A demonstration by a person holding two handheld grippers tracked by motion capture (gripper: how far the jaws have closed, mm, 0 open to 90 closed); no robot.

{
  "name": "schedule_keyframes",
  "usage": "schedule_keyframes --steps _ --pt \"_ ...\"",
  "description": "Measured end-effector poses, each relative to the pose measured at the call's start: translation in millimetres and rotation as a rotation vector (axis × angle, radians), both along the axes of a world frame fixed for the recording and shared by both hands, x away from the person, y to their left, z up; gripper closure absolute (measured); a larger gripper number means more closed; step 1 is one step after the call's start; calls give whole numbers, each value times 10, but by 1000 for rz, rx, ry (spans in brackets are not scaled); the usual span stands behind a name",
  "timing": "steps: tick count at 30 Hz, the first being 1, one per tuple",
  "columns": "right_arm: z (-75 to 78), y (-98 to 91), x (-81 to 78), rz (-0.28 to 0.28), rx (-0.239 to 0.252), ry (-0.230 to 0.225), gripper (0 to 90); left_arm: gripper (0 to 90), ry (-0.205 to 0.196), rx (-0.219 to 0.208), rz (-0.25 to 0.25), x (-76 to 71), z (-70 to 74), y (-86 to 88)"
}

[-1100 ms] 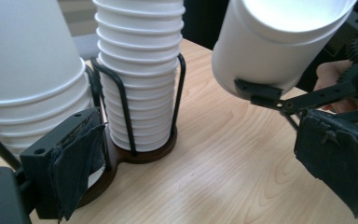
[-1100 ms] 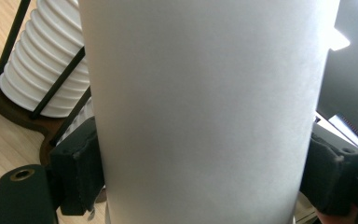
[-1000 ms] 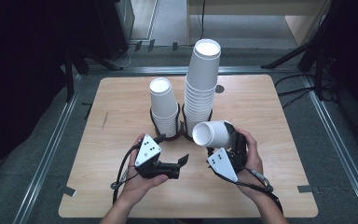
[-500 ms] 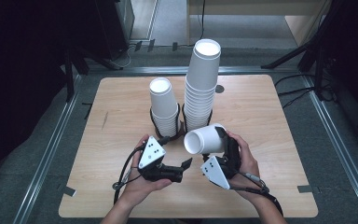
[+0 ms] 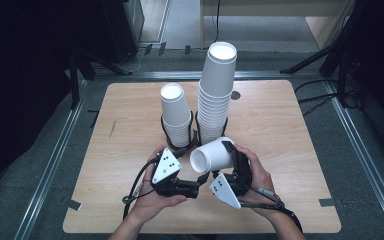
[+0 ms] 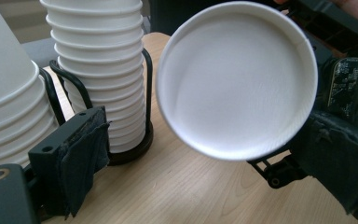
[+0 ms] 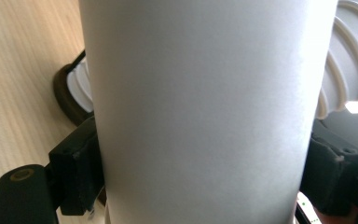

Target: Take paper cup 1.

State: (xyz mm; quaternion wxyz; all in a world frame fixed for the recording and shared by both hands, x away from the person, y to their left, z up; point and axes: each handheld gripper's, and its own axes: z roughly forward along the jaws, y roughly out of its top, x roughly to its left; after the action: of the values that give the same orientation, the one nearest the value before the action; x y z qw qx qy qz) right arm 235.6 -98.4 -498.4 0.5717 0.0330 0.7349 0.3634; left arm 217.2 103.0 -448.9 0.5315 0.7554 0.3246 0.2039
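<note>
A single white paper cup (image 5: 214, 155) lies on its side above the table, and my right gripper (image 5: 228, 159) is shut on its wall; in the right gripper view the cup (image 7: 205, 107) stands between both pads. Its round end (image 6: 237, 79) faces my left gripper (image 5: 198, 183), which is open just left of it. The left jaws have just been closing a little, with nothing pressed between the pads (image 6: 81, 168). Behind stand a short stack of upturned cups (image 5: 176, 112) and a tall stack (image 5: 216, 95), each in a black wire holder.
The wooden table (image 5: 125, 130) has bare surface to the left, right and front of the stacks. The nearer stack's holder ring (image 6: 130, 149) sits close beyond the left jaw. Metal rails and dark stands run along the table's sides.
The right hand has brought the cup slightly left and down toward the left gripper and rolled it further onto its side. The left hand has stayed nearly still.
</note>
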Motion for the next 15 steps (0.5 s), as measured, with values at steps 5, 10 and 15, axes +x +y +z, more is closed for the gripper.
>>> schedule_keyframes --steps 5,10,15 --pt "-20 32 -29 22 -10 9 143 53 1 9 -10 -11 -5 -25" --pt "-34 74 -59 45 -21 14 143 58 6 6 -17 -15 -11 -45" --pt "-50 112 -82 63 -26 21 143 66 21 -3 -25 -9 -10 -45"
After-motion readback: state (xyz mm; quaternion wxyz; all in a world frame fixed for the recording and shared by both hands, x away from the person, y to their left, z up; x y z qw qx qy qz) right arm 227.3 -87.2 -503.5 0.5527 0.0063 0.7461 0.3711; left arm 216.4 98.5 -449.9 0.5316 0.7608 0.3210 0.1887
